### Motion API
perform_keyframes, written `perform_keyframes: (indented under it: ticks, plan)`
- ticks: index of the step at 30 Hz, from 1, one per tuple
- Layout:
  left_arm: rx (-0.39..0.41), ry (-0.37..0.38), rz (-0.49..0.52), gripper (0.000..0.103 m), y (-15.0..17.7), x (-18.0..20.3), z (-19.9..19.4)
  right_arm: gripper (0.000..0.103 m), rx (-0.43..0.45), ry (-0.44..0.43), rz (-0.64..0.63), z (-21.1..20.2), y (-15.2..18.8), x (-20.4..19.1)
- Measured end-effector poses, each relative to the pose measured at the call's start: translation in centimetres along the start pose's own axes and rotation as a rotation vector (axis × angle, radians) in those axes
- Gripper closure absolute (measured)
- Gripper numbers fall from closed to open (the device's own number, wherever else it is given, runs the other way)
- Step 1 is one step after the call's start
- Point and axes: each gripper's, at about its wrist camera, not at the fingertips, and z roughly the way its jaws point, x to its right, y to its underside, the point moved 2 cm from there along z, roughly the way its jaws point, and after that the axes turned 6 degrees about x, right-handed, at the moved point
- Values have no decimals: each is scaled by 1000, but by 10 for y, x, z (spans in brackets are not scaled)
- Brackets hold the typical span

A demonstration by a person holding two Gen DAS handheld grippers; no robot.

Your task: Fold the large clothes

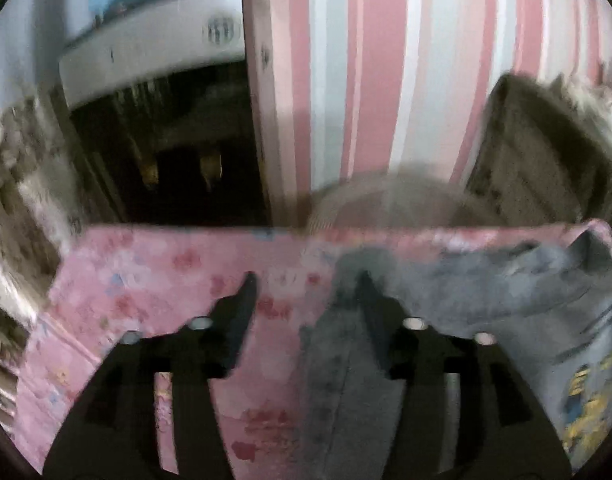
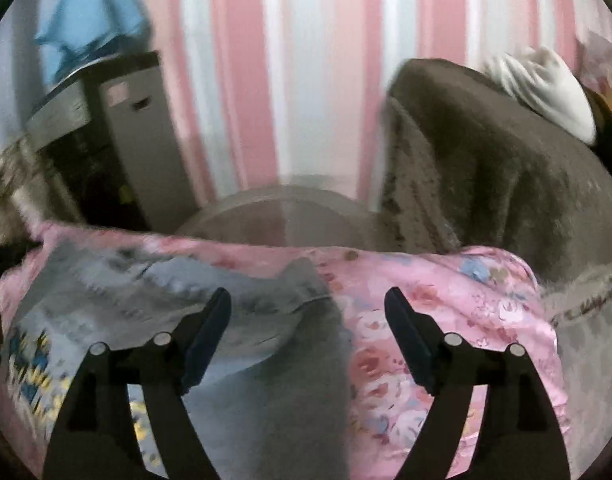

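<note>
A grey garment (image 1: 466, 300) with a yellow and blue cartoon print lies spread on a pink flowered bedsheet (image 1: 154, 280). In the left wrist view my left gripper (image 1: 306, 280) hangs above the garment's left edge, its jaws apart with nothing between them. In the right wrist view the same grey garment (image 2: 166, 292) covers the left half of the sheet (image 2: 446, 320). My right gripper (image 2: 308, 296) hovers over the garment's right edge, jaws wide and empty. Both views are blurred.
Behind the bed stands a pink and white striped wall (image 1: 366, 80). A brown fuzzy blanket (image 2: 486, 168) is heaped at the back right with a white cloth (image 2: 546, 88) on it. A dark cabinet (image 2: 118, 140) with a blue item on top stands at the back left.
</note>
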Motion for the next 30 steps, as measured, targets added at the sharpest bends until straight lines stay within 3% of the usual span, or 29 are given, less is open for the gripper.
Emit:
perform_keyframes:
  ticks: [1, 2, 5, 9, 11, 14, 17, 18, 20, 21, 24, 28, 29, 30]
  plan:
    - [8, 8, 7, 20, -1, 3, -5, 24, -12, -13, -26, -3, 0, -4]
    - [-3, 44, 21, 17, -5, 14, -9, 24, -39, -34, -46, -4, 2, -12]
    - [-47, 124, 83, 17, -3, 45, -12, 24, -96, -87, -76, -4, 14, -33]
    - [-144, 95, 225, 16, 14, 80, 12, 24, -256, -50, -162, 26, 45, -54]
    - [-219, 80, 231, 21, 28, 83, 29, 23, -306, -41, -167, 37, 59, -56]
    - [-248, 81, 216, 30, 39, 81, 38, 23, -285, -27, -164, 38, 63, -56]
    - [-268, 96, 206, 53, 42, 79, 43, 24, -296, -28, -138, 43, 59, -54]
    - [-267, 100, 189, 64, 41, 77, 44, 28, -305, -32, -130, 46, 56, -53]
    - [-266, 117, 158, 72, 40, 70, 46, 46, -323, -44, -113, 55, 50, -52]
    - [-259, 122, 139, 79, 38, 68, 45, 72, -320, -62, -101, 56, 48, -51]
    - [-208, 132, 92, 90, 27, 59, 38, 84, -269, -103, -82, 53, 37, -59]
    - [-69, 80, 40, 93, 6, 47, 17, 83, -85, -85, -53, 31, 10, -60]
    - [-51, 57, 37, 93, 4, 47, 17, 82, -71, -68, -48, 33, 8, -59]
    - [-66, 49, 43, 92, 5, 49, 22, 73, -96, -62, -47, 41, 9, -57]
